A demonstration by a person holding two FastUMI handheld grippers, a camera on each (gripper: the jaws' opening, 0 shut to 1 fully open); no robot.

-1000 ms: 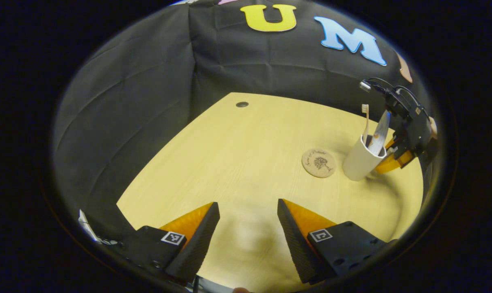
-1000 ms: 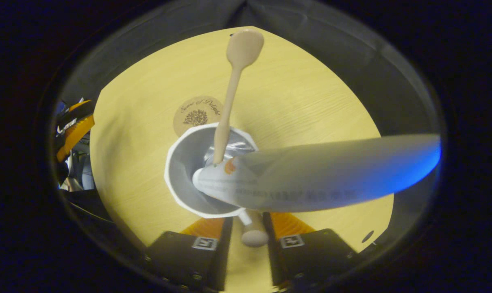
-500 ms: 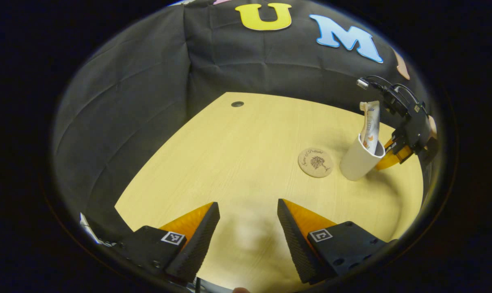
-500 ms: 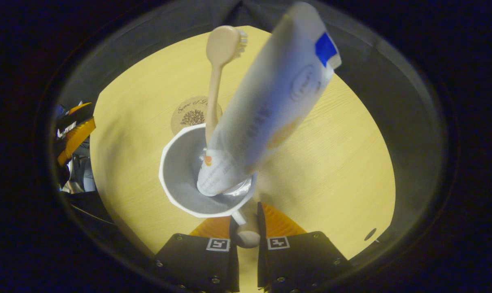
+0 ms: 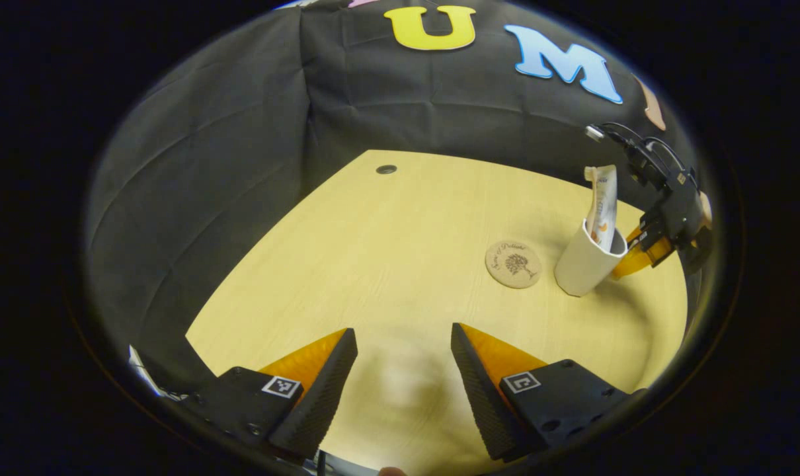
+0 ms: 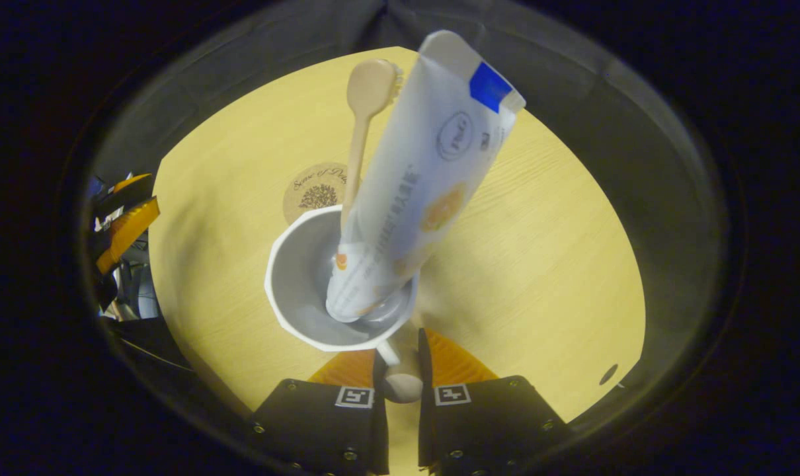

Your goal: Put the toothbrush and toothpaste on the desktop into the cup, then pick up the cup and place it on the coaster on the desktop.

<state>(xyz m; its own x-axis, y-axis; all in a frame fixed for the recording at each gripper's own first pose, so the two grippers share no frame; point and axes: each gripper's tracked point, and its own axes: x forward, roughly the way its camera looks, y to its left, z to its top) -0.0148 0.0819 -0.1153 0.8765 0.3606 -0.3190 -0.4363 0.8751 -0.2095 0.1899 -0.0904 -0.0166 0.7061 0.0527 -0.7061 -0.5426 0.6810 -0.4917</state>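
A pale wood-grain desktop is seen in front of a creased black cloth wall, with a small round grommet hole near the desktop's far edge. In the left gripper view, a round cork coaster printed with a tree design lies flat on the desktop, and a white cup is held just beside it, tilted — whether its base touches the wood cannot be told.

The cup is seen from above in the right gripper view. It holds two things: a white toothpaste tube, cap end down and crimped end with a blue patch uppermost, leaning across the rim, and a beige toothbrush standing behind it with its head up. The toothbrush's lower handle is hidden by the tube, and in the left gripper view the toothpaste tube covers nearly all of the brush. The coaster is partly cut off behind the cup's rim and the brush handle.

The right gripper is pinched on the cup's handle, both fingers pressing against it; from afar the same gripper is seen at the cup's far side, trailing cables. The left gripper is held low over bare desktop, well apart from the cup, its fingers spread with nothing between them.
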